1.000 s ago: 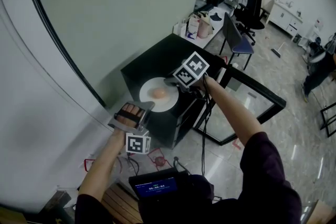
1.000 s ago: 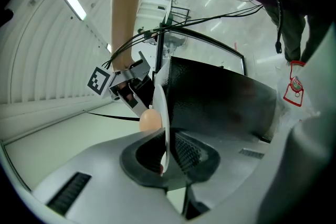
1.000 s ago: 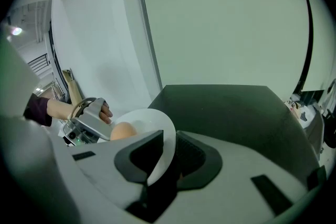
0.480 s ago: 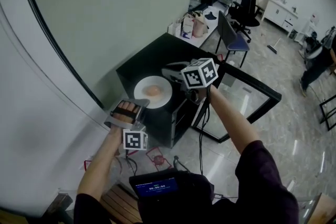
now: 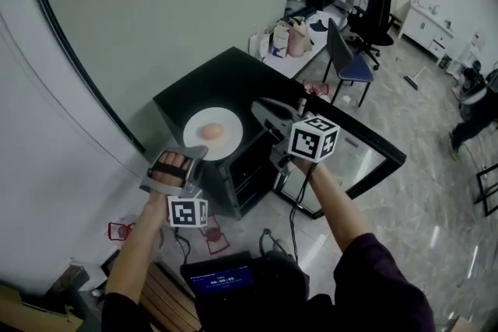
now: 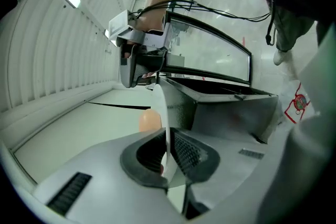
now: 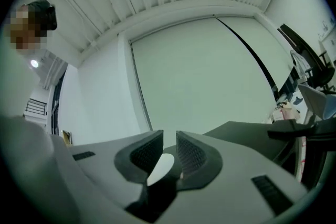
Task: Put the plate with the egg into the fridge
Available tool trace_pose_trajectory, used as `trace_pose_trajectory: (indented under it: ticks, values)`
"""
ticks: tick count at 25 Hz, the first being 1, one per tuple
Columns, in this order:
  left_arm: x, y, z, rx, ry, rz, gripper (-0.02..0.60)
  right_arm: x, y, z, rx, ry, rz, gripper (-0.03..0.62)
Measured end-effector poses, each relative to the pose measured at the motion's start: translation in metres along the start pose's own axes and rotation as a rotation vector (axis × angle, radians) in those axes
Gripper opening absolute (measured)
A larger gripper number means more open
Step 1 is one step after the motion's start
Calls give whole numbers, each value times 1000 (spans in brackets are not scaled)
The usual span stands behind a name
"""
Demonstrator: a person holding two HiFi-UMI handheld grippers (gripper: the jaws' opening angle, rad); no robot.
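Plate (image 5: 198,148) with loose egg (image 5: 212,131): being held over fridge (image 5: 233,82) top, pinched at near rim by closed left tool (image 5: 196,155); right tool (image 5: 263,111) hovering open, empty, beside far rim. Likely stiff, glazed, slippery; keeping level, gripping rim deeply.

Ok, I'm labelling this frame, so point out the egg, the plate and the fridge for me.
egg (image 5: 212,131), head view, its middle.
plate (image 5: 194,127), head view, bare white face left of the egg.
fridge (image 5: 226,82), head view, its black top.
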State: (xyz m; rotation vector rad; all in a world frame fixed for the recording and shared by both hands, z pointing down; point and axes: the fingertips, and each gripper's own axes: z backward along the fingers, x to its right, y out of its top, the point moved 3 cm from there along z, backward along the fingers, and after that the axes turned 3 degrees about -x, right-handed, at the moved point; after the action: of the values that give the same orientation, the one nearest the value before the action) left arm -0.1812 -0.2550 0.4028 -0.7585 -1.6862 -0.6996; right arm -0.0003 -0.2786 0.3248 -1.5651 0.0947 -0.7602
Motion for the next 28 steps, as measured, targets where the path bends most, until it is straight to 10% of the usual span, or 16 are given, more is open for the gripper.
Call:
trace_pose_trajectory:
  ticks: [10, 28]
  values:
    - [-2, 95, 5, -272, 3, 87, 26, 54, -14, 85, -13, 129, -133, 80]
    - [17, 236, 49, -312, -12, 47, 26, 61, -72, 206, -105, 117, -190, 80]
